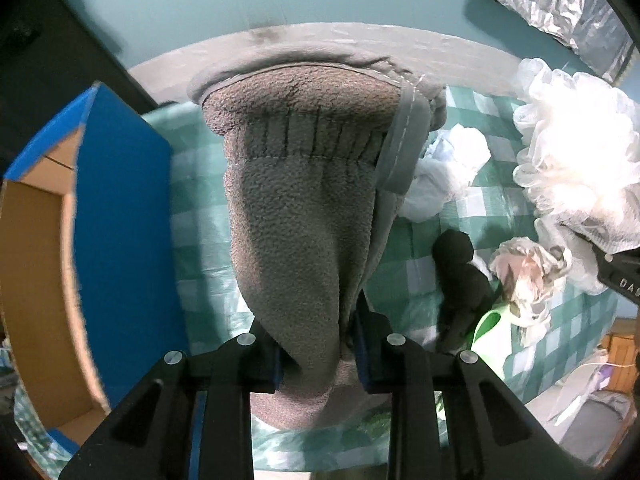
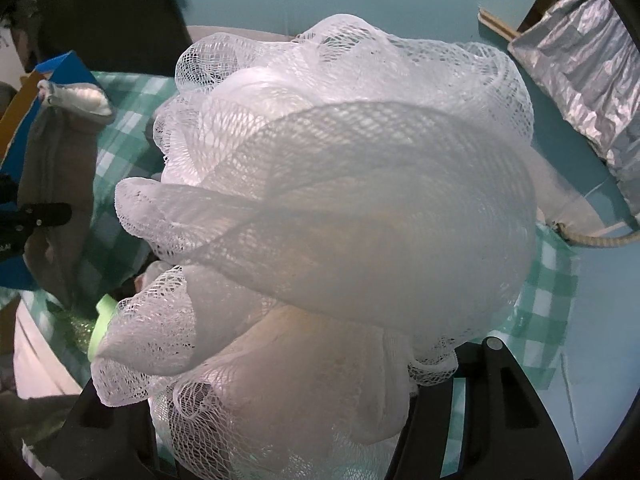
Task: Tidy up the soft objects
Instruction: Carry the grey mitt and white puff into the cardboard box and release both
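My left gripper (image 1: pixel 318 354) is shut on a grey fleece glove (image 1: pixel 304 200), which hangs out in front of it above the green checked tablecloth (image 1: pixel 432 240). The glove also shows at the left of the right wrist view (image 2: pixel 56 176). My right gripper (image 2: pixel 280 420) is shut on a white mesh bath sponge (image 2: pixel 340 220) that fills its view and hides the fingertips. The sponge shows at the right of the left wrist view (image 1: pixel 580 152).
A blue cardboard box (image 1: pixel 120 240), open with a brown inside, stands at the left. On the cloth lie a crumpled white bag (image 1: pixel 444 172), a black soft item (image 1: pixel 460 276), a green item (image 1: pixel 492 332) and a crumpled beige bag (image 1: pixel 528 280). Silver foil (image 2: pixel 588 92) lies far right.
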Action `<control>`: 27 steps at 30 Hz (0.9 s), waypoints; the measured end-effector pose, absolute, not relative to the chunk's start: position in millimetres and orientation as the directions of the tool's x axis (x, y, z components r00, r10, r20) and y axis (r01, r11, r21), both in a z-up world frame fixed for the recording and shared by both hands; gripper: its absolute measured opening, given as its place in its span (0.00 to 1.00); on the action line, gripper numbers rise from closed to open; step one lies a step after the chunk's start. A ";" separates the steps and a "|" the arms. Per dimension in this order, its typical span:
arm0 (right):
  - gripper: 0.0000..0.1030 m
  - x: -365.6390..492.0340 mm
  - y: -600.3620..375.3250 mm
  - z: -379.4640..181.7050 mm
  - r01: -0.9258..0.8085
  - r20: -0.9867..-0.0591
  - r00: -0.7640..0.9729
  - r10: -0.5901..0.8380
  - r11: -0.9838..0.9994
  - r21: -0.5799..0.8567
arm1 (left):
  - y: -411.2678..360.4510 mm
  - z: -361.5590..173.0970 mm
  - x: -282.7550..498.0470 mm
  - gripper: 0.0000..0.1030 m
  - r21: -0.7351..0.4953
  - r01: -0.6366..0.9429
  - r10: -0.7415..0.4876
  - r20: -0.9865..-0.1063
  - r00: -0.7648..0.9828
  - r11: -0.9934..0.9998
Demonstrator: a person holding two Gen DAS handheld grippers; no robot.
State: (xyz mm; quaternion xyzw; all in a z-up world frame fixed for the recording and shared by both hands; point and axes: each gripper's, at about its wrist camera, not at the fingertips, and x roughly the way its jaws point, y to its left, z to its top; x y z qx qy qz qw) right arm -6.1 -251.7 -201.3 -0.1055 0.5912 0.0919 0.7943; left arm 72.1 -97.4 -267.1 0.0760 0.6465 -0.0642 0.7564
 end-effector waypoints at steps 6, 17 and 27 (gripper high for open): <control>0.56 -10.0 -247.8 -181.8 -0.277 -0.948 0.316 0.024 0.958 -0.068 | -103.9 -244.6 59.0 0.26 0.058 0.201 0.013 -0.976 0.216 0.978; 0.56 -15.4 -247.9 -138.2 -0.295 -0.936 0.348 0.060 0.954 -0.049 | -106.9 -203.2 49.9 0.26 0.075 0.200 0.013 -0.956 0.294 0.977; 0.56 -24.1 -233.5 -110.2 -0.334 -0.926 0.365 0.098 0.942 -0.032 | -90.5 -159.4 41.4 0.26 0.065 0.177 0.002 -0.943 0.334 0.982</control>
